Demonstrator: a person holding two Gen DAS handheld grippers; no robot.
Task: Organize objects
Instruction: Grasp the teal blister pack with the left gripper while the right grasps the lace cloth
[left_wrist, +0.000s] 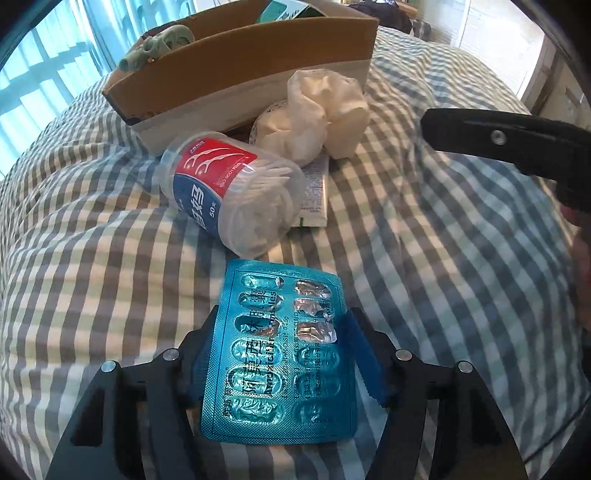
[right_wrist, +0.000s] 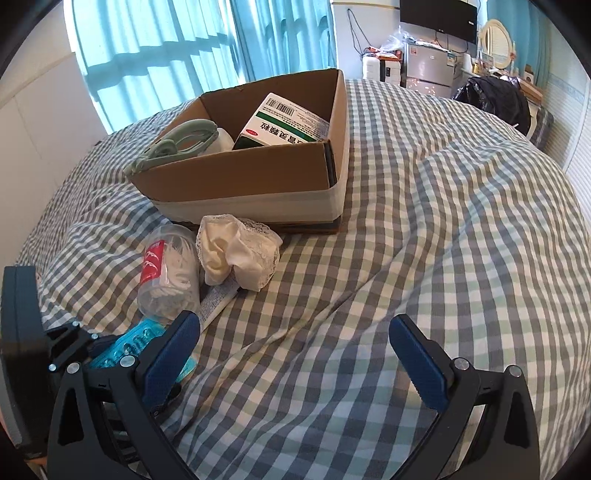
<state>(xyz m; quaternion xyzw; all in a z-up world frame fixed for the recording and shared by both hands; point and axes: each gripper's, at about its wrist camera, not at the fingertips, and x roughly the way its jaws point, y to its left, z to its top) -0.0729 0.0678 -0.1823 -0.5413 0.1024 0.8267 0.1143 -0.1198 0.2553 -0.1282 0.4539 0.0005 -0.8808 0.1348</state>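
Jaws of the left gripper (left_wrist: 286, 354) clasp a blue pill sheet (left_wrist: 282, 354) low over the checked bedspread (left_wrist: 424, 240); the right gripper (right_wrist: 295, 354) hangs spread wide, holding nothing. Beyond lie a floss jar (left_wrist: 236, 192), a crumpled cloth (left_wrist: 317, 110) and a cardboard box (left_wrist: 243, 70).

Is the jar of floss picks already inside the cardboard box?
No, the jar of floss picks lies on its side on the checked bedcover, outside the cardboard box.

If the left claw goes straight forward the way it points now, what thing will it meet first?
The left claw, shut on the blue pill blister, points at the lying floss pick jar, so that probably comes first, with the cardboard box behind it. Depth is hard to judge here.
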